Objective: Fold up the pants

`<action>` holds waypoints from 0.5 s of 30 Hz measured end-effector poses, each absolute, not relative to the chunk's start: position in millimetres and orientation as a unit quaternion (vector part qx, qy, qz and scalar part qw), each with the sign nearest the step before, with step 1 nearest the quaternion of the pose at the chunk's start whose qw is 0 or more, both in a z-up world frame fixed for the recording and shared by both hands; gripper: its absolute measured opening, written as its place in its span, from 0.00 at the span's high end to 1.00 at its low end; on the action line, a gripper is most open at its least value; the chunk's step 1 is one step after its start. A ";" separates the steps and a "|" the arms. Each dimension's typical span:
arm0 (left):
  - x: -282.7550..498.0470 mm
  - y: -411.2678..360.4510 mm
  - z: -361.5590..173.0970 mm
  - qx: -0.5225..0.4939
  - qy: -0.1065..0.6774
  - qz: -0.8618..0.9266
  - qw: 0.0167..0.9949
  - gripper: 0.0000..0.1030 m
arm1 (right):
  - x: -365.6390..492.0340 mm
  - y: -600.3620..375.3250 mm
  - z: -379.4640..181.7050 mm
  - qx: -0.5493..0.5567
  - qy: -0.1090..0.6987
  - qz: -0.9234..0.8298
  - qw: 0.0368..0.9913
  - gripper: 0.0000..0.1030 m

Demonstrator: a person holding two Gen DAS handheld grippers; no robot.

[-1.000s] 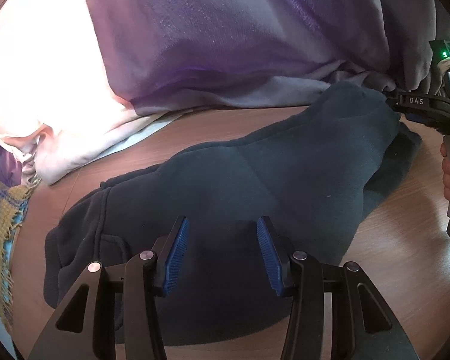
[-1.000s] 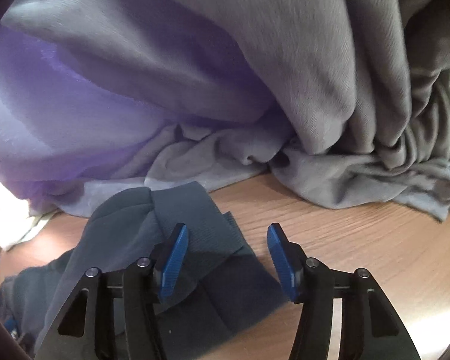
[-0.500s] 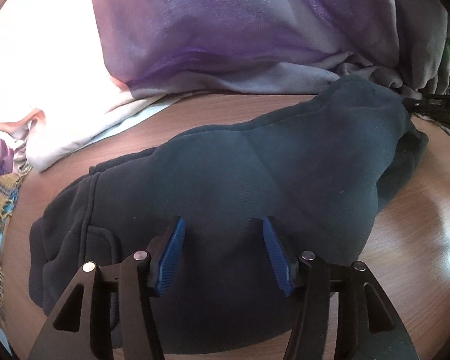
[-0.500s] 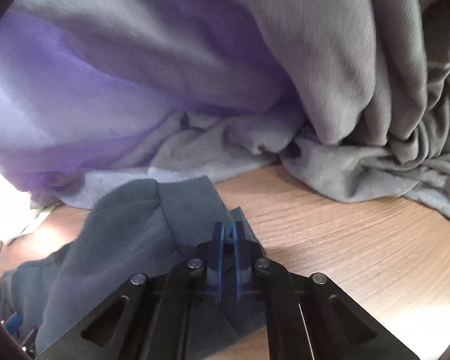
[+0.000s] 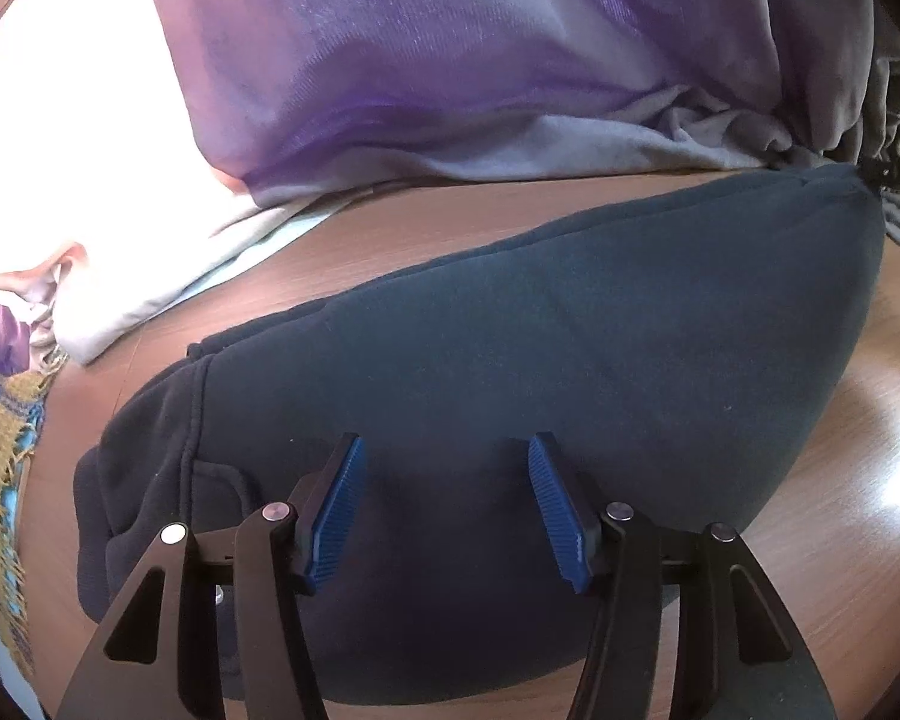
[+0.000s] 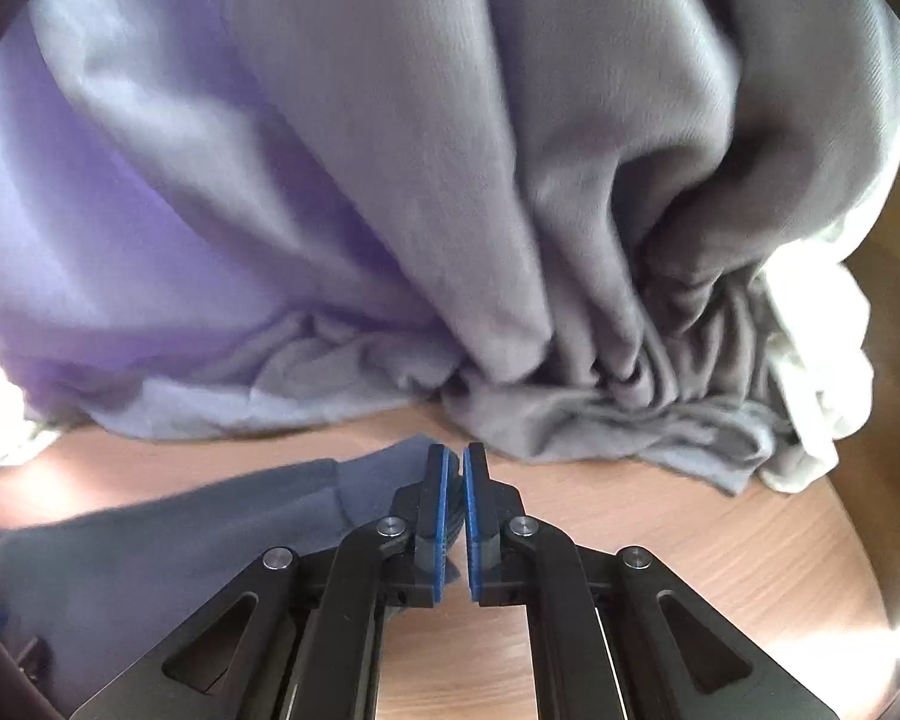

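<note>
1. The dark pants (image 5: 540, 408) are lying on the wooden table (image 5: 840, 510), already doubled lengthwise as far as I can judge — the waistband is sitting toward 8 o'clock in the left wrist view and the leg end is running out toward 2 o'clock.
2. The cross fold is not yet showing; the legs are looking stretched out, so bringing the leg end over to the waistband seems to be what is left.
3. The right gripper (image 6: 456, 516) is clenching the leg end of the pants (image 6: 150, 540), its blue pads pressed nearly together with a sliver of dark cloth between them; in its own view the cloth is trailing off toward 8 o'clock.
4. The left gripper (image 5: 444, 510) is hanging released over the middle of the pants, jaws spread wide and holding nothing; whether the tips are touching the cloth I cannot tell.
5. A heap of grey and purple laundry (image 6: 510, 180) is looming from 10 to 2 o'clock in both views, its hem lying just beside the pinched leg end — a snag risk, in my judgement.
6. A yellow woven cloth (image 5: 0, 480) is sitting at 9 o'clock in the left wrist view, near the waistband.
</note>
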State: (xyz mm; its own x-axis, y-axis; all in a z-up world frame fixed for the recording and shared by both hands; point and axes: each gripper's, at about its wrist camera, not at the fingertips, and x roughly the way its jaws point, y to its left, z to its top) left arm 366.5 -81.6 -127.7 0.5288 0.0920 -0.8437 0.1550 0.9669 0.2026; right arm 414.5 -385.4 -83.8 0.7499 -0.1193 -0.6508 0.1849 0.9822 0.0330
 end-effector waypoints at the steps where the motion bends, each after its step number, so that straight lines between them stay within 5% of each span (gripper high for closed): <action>1: 366.6 -80.7 -128.1 0.127 0.485 -0.017 0.865 0.42 | 415.5 -386.2 -90.5 0.042 0.350 -0.085 0.932 0.95; 9: 362.4 -85.5 -119.6 0.161 0.453 -0.008 0.877 0.41 | 422.6 -386.3 -124.4 0.038 0.374 -0.087 0.923 0.93; 12: 369.1 -91.5 -102.9 0.192 0.412 -0.044 0.890 0.40 | 414.4 -387.0 -114.6 0.041 0.360 -0.084 0.928 0.57; 15: 392.8 -94.0 -89.6 0.195 0.395 -0.137 0.887 0.40 | 411.1 -385.6 -97.2 0.028 0.344 -0.077 0.935 0.53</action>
